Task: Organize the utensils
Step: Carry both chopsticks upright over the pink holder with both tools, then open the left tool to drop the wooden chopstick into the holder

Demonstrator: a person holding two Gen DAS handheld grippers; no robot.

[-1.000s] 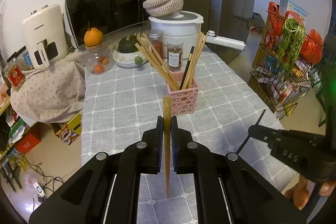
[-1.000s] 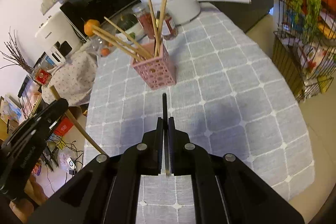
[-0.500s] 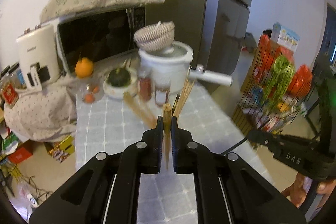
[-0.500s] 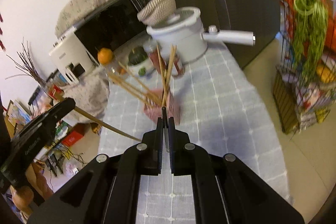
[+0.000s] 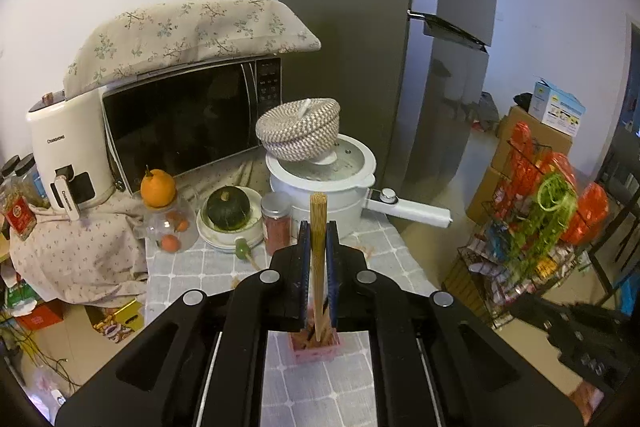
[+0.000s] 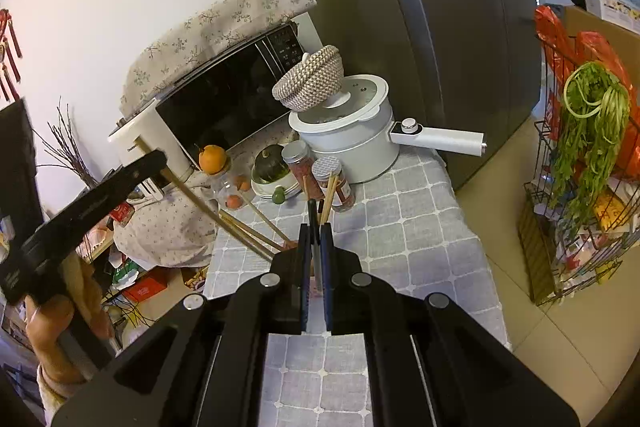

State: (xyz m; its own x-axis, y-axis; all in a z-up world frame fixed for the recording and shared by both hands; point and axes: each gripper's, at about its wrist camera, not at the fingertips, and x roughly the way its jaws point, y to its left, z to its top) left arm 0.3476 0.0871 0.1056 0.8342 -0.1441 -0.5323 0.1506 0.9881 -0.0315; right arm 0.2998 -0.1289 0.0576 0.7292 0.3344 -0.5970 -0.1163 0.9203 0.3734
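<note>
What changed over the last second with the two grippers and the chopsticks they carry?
Both grippers rose above the grey checked table: the pink perforated holder dropped from ahead of the left gripper to low between its fingers. Nothing was grasped or released. The left gripper stays shut on the light wooden chopstick, the right gripper on the black chopstick.

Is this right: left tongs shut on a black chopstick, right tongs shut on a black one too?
Not quite. The left tongs are shut on a light bamboo chopstick, as the left wrist view shows. The right tongs are indeed shut on a black chopstick.
</note>
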